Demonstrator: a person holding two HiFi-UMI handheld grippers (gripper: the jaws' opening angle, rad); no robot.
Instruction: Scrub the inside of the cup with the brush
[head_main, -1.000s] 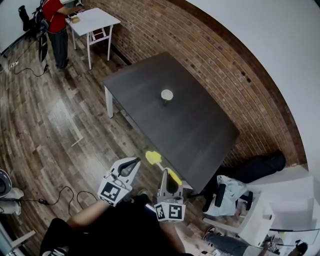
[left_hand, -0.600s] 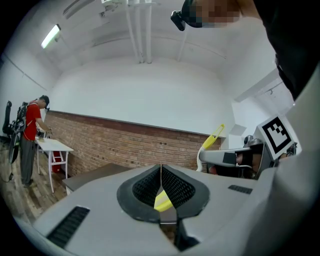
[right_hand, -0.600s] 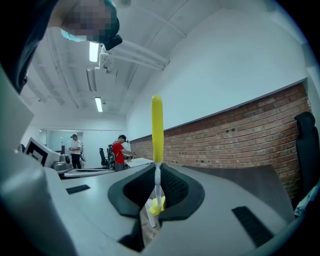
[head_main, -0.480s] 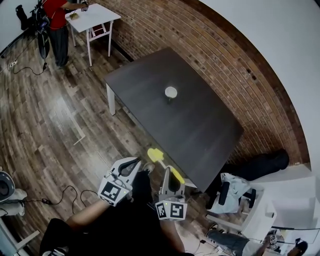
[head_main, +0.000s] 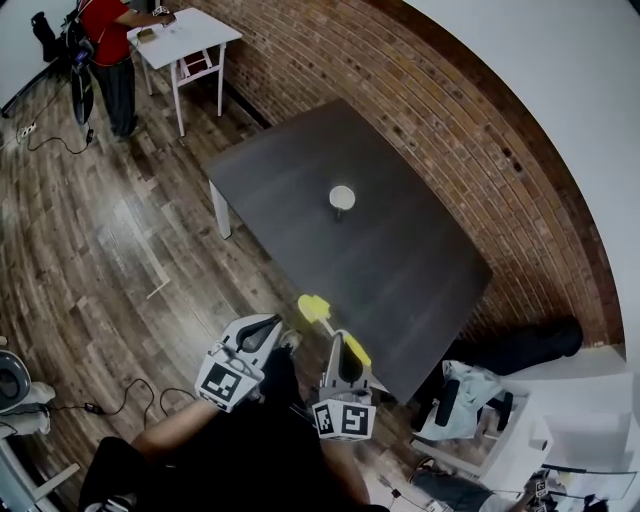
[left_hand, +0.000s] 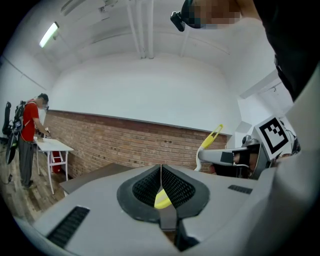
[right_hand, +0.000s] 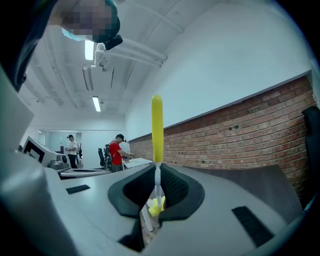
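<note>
Cup (head_main: 341, 197) stood upright on the dark table (head_main: 400, 270), abt mid-top, brick wall behind. Both grippers were held level just off the table's near edge, well apart from the cup. R gripper (right_hand: 158, 182) was clamped on the brush (right_hand: 157, 125) at its thin white neck, yellow end sticking out fwd. L gripper (left_hand: 160, 179) had jaws pressed together, just beside it.

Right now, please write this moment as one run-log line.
right gripper: shut on brush | left gripper: shut | cup: upright on table, apart from both grippers | scrubbing: not yet begun
</note>
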